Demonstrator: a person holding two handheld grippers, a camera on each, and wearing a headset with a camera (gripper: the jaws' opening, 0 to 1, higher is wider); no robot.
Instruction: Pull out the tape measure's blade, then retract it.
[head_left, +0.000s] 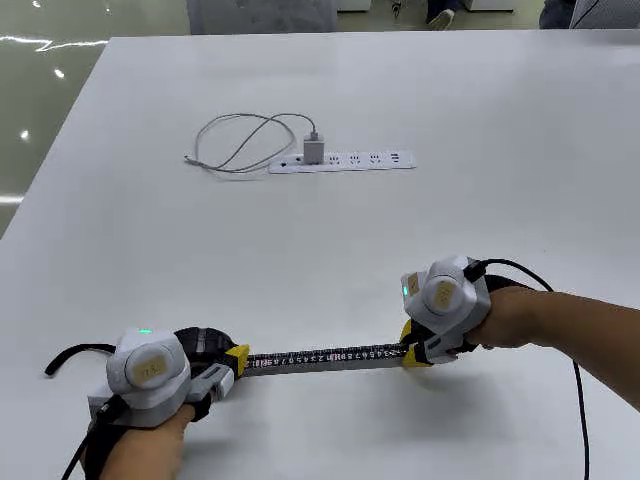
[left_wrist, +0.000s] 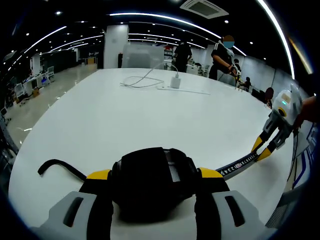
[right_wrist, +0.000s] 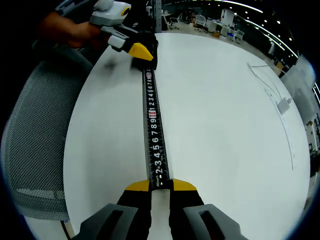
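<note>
Near edge of white table (head_left: 480, 120), well this side and left of the power strip (head_left: 345, 160): left gripper (head_left: 228, 368), jaws clamped round black tape measure case (left_wrist: 152, 182), wrist strap (head_left: 70, 357) trailing left. Its blade (head_left: 325, 356) lies pulled out flat, numerals up, running rightward, well this side of the power strip. This side and right of the power strip: right gripper (head_left: 418, 352), jaws narrow, pinching the blade's end

Head view: we look down across the table (head_left: 300, 250) from above.
Left gripper view: low, close, we face the right gripper (left_wrist: 261, 151).
Right gripper view: low, we face the left gripper (right_wrist: 142, 50).
Shared: the blade (head_left: 325, 356).
</note>
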